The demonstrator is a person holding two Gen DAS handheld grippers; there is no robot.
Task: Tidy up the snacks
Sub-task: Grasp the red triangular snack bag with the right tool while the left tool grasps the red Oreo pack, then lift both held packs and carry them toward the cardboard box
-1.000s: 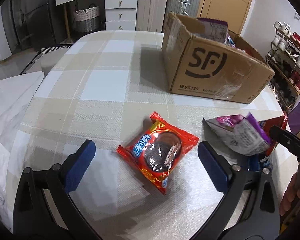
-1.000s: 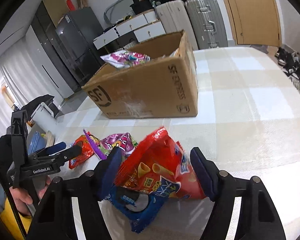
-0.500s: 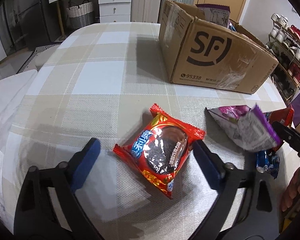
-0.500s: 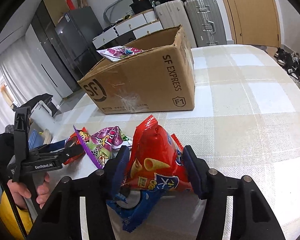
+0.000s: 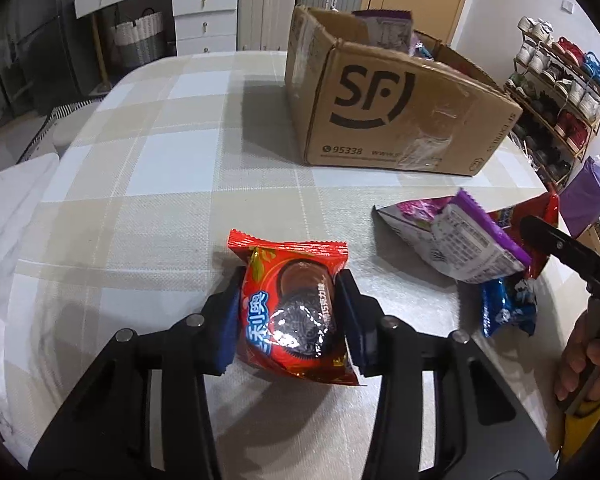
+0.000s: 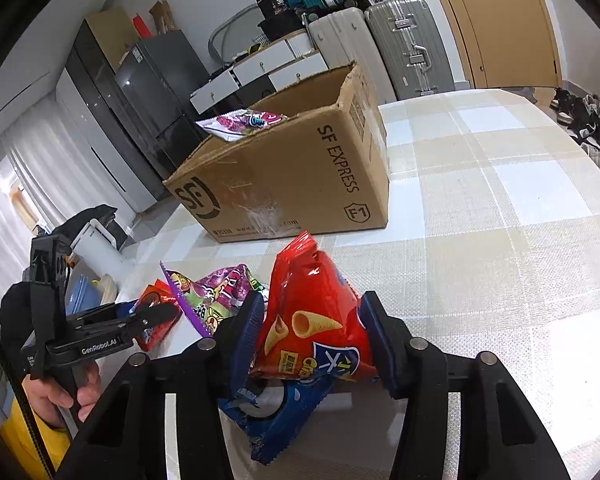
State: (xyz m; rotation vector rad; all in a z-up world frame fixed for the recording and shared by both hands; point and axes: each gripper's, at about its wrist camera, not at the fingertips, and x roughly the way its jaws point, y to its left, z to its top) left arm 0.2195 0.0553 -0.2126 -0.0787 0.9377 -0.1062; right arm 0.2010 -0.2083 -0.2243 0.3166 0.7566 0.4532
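Snacks lie in a loose heap on the checked tablecloth (image 5: 148, 152), in front of the open cardboard box (image 5: 396, 116) printed with a courier logo, and two of them are already gripped. Left gripper (image 5: 290, 320) points steeply down at the cloth; its jaws have just been closing and the blue pads (image 5: 230, 336) now press both sides of the red cookie packet (image 5: 294, 312), which bulges between them. Right gripper (image 6: 308, 340) is pitched down less steeply; its jaws have likewise just been closing and now pinch the red cone-snack bag (image 6: 316, 320), whose top stands crumpled above the pads. A blue cookie packet (image 6: 272, 412) lies directly under that bag, partly covered; whether it is caught in the grip as well cannot be told. A purple candy bag (image 6: 216, 296) rests just beside them. The left wrist view alone shows the printed back of the purple bag, a shoe rack (image 5: 556, 92) by the wall, and the person's right hand (image 5: 584, 356) on its handle at the edge. The right wrist view alone shows the left hand (image 6: 60, 392) wrapped round its handle above a yellow sleeve (image 6: 32, 444), a pink packet (image 6: 244, 124) sticking out of the box, and the suitcases (image 6: 408, 44) behind
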